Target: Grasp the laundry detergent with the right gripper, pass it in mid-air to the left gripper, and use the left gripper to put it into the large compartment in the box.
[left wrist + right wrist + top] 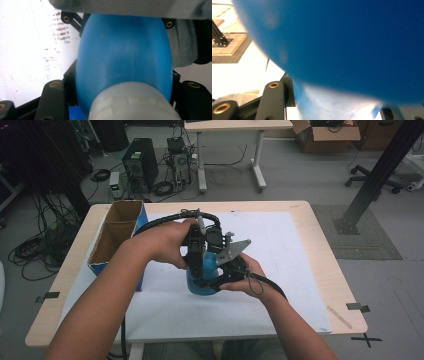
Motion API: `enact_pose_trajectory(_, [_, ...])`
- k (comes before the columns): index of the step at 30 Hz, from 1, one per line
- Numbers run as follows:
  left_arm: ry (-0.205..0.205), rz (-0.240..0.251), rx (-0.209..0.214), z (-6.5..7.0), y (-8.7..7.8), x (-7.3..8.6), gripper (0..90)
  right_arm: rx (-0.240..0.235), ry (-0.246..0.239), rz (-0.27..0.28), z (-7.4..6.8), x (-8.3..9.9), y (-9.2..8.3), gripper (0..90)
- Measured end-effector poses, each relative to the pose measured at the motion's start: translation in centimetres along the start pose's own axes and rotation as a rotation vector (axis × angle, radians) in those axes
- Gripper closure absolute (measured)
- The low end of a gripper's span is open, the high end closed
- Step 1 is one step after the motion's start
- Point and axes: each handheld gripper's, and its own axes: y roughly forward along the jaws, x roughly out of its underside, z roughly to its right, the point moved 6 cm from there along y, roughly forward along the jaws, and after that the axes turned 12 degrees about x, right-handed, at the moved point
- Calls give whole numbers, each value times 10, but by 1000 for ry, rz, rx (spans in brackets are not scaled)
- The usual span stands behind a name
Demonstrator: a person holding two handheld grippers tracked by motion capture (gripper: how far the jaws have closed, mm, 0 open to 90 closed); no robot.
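A blue plastic bottle (200,281) stands on the white mat (290,270) in the middle of the table. In the high view my left gripper (196,252) comes down on the bottle's top from the left hand. In the left gripper view its black jaws sit on either side of the white cap (132,102), shut on it, with the blue body (125,55) beyond. My right gripper (221,276) is shut on the bottle's lower body from the right. The blue bottle wall (349,45) is pressed close between the jaws in the right gripper view.
An open cardboard box with blue sides (112,237) stands at the table's left edge, close to the left forearm. Cables trail from both grippers. Beyond the table are computer towers (141,162), floor cables, a second table (235,126) and a black post (372,180).
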Motion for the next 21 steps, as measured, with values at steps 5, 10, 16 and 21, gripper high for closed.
enact_pose_trajectory(5, [20, -13, -12, 2, -3, -2, 390, 4, 0, 9, -1, -2, -2, 454])
enact_pose_trajectory(10, [38, -20, -28, 2, -3, -4, 393, 22, -12, 9, 0, -2, -4, 454])
enact_pose_trajectory(16, [37, -24, -34, 2, -3, -5, 396, 31, -19, 5, 1, -1, -5, 453])
enact_pose_trajectory(21, [36, -29, -37, 3, -4, -5, 398, 33, -25, 15, 1, -2, -5, 446])
